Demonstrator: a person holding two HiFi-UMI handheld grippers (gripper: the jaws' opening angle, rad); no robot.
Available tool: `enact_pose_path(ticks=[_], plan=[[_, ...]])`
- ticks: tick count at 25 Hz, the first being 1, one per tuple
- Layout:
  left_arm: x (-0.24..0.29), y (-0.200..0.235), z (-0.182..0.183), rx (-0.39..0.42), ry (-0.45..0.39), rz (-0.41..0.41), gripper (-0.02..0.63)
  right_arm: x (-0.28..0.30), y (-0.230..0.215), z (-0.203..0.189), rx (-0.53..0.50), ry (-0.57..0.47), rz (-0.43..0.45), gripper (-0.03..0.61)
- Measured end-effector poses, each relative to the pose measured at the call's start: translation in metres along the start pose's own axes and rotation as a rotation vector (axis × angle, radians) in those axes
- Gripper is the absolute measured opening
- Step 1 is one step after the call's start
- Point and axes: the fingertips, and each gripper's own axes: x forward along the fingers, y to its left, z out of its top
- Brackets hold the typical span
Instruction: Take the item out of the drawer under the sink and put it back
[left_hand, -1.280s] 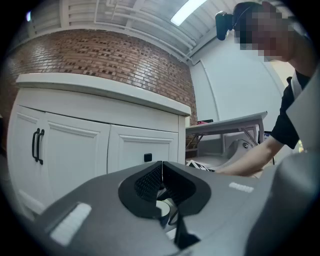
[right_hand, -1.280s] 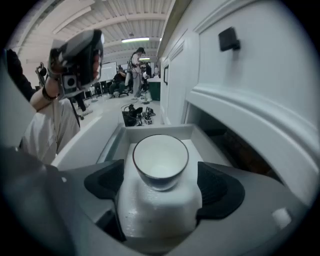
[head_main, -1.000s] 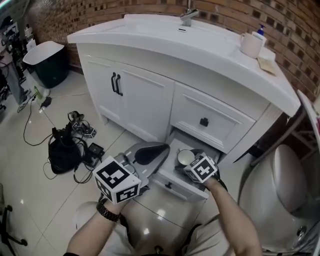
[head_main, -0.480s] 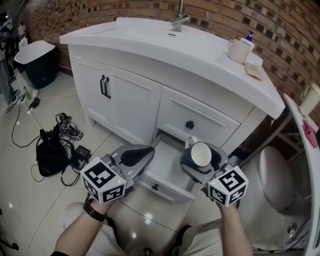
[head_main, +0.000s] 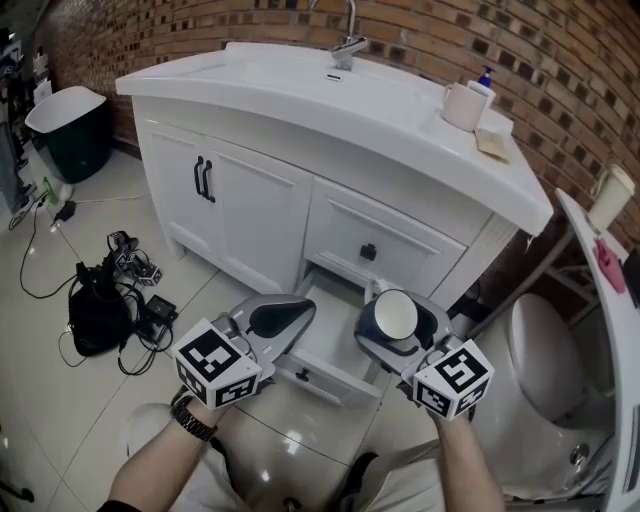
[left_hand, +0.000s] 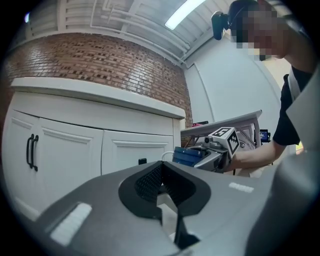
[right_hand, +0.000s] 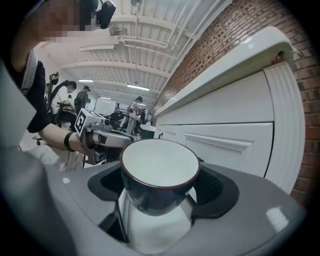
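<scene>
Brick wall (head_main: 560, 60), white vanity (head_main: 262, 212), glossy tiled floor (head_main: 60, 400)

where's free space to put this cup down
The open drawer shows a bare white bottom in the part in view. The countertop is bare at its left end, left of the faucet. Its right end is crowded: a mug, a pump bottle and a tan pad.

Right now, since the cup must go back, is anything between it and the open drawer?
Nothing visible. The right gripper holds the cup above the open drawer; the shut, empty left gripper hangs by the drawer's left edge, not under the cup.
</scene>
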Motion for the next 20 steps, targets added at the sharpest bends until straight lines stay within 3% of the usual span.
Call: enact_pose_path(ticks=[15, 20], plan=[[-0.006, -0.005, -0.002, -0.040, 0.022, -0.019, 0.020, 0.021, -0.002, -0.016, 0.010, 0.051, 0.030, 0.405], [-0.008, -0.002, 0.004, -0.054, 0.025, -0.005, 0.020, 0.053, -0.008, -0.056, 0.041, 0.178, 0.065, 0.405]])
